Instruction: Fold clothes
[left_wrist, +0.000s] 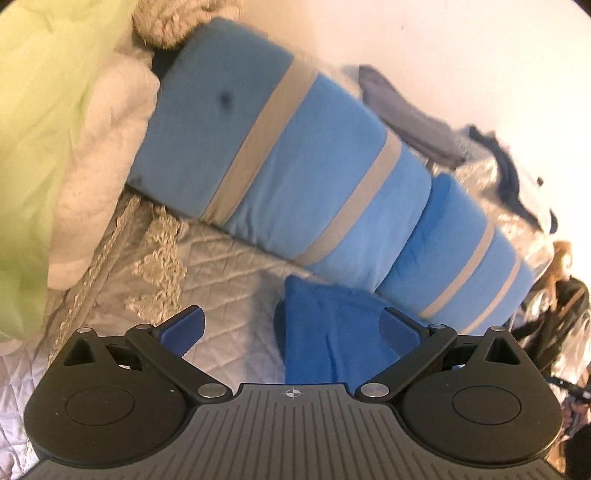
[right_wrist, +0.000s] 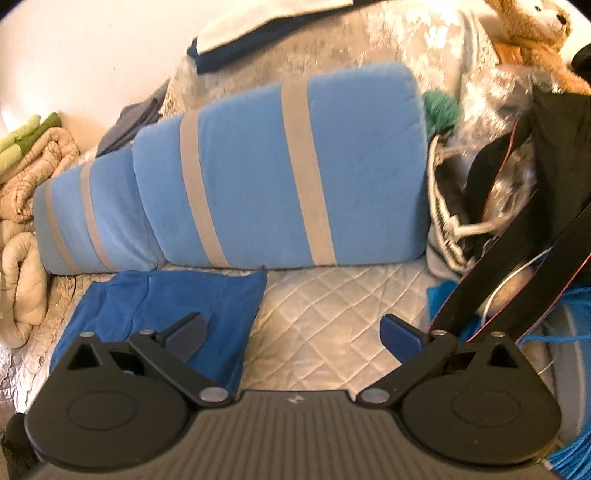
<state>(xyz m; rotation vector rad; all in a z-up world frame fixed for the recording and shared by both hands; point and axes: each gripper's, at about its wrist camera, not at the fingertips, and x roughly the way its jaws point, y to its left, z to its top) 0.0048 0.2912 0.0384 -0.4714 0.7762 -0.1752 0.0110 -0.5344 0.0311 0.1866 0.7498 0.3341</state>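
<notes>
Quilted bedspread (right_wrist: 332, 295); blue garment (right_wrist: 155, 310) under left hand-held gripper (left_wrist: 291, 328).

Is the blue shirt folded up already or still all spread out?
Folded, it seems. The blue shirt lies flat on the quilt as a neat rectangle with straight edges, no sleeves sticking out. Both tongs are open, holding nothing.

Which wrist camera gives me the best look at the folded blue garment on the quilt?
The right wrist view: the folded blue garment shows nearly whole, its far and side edges visible. The left wrist view shows only a narrow part, largely behind the open left gripper.
</notes>
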